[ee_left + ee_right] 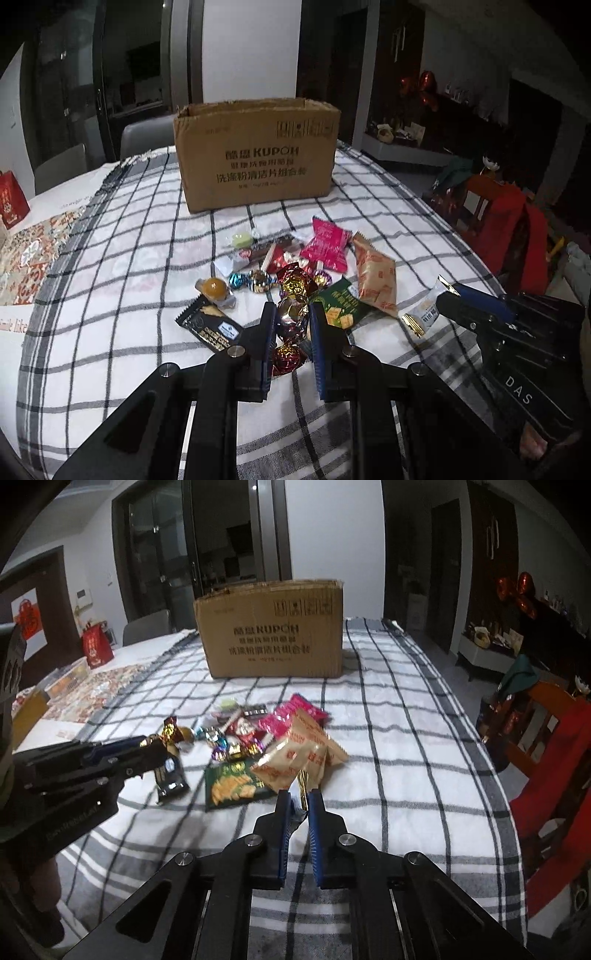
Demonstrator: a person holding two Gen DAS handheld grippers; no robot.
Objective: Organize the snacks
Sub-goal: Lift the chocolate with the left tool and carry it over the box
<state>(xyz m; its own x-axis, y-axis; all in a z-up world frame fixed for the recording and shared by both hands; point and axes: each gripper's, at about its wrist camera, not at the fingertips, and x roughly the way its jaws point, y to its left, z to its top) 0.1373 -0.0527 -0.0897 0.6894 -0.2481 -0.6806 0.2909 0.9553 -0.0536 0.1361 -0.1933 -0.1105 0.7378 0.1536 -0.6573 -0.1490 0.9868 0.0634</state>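
On the checked cloth point(110, 229), snacks lie piled before the cardboard box point(256, 155). Left gripper point(291, 314) clamps a foil candy point(291, 310); right view shows it only side-on. Right gripper point(299, 801) pinches a small white packet point(424, 310), seen edge-on in its own view.

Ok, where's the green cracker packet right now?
The green cracker packet lies on the checked cloth at the near edge of the pile, between the left gripper and the beige snack bag.
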